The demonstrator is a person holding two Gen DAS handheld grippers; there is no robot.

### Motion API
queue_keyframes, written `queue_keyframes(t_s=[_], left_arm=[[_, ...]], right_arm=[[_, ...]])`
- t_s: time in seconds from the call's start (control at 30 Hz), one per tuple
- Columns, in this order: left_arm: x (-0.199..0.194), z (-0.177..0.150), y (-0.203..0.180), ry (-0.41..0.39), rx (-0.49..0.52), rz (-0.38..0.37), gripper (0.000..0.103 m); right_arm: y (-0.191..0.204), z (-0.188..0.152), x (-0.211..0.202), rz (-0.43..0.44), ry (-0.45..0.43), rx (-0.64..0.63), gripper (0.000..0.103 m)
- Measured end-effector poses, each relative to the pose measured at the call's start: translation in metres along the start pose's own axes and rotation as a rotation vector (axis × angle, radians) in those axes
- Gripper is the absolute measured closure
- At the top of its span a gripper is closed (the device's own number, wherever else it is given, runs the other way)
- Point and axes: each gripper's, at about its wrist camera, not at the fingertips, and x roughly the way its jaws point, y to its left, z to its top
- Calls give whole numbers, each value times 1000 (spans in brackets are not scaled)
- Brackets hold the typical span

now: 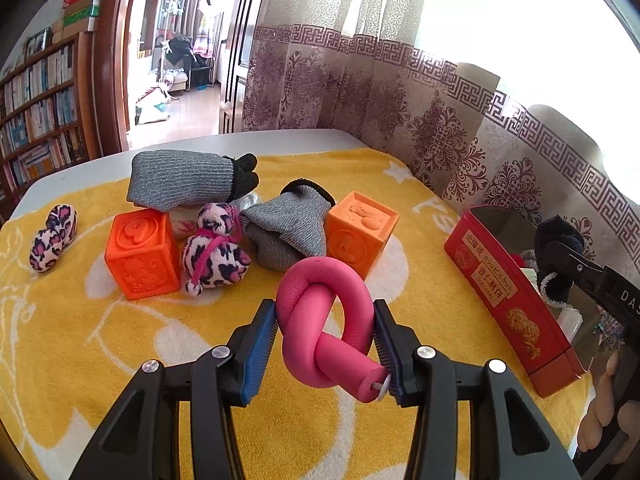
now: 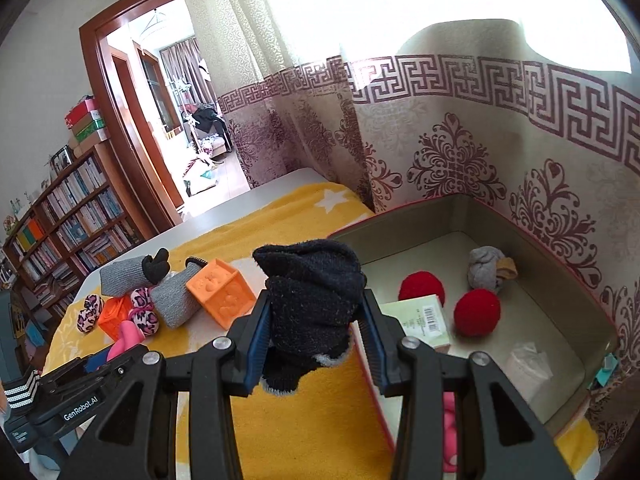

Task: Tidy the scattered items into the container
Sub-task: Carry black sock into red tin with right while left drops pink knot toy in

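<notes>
Far left on the yellow towel lies a small leopard-print plush, with an orange block, a second leopard plush and two grey gloves heaped just right of it, then another orange block.

Nearer, the left gripper is clamped on a knotted pink foam roller, held clear of the towel, well left of the red tin.

Right again, the right gripper is closed on a bundled black sock, which hangs just at the tin's near-left wall. Inside the tin sit two red balls, a grey rolled sock, a small carton and something white and crumpled I can't identify.

To do this step well, I'd judge the sock should be carried fully over the rim, above the bare floor between the carton and the far wall, before the jaws part; let go at the edge and the loose cuff could drape over the wall. The roller should wait its turn so the two tools don't crowd the opening.
</notes>
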Motion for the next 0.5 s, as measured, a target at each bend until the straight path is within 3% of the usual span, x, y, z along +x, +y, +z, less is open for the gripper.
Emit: queue_keyframes(t_s=[0.23,0.5], left_arm=[[0,-1,-42,23,79,-53,54],[2,0,-95,40,173,-116,54]], right_arm=[[-56,8,-28,-94,-43,58,57],[-104,10,-33,-207,-50,133,57]])
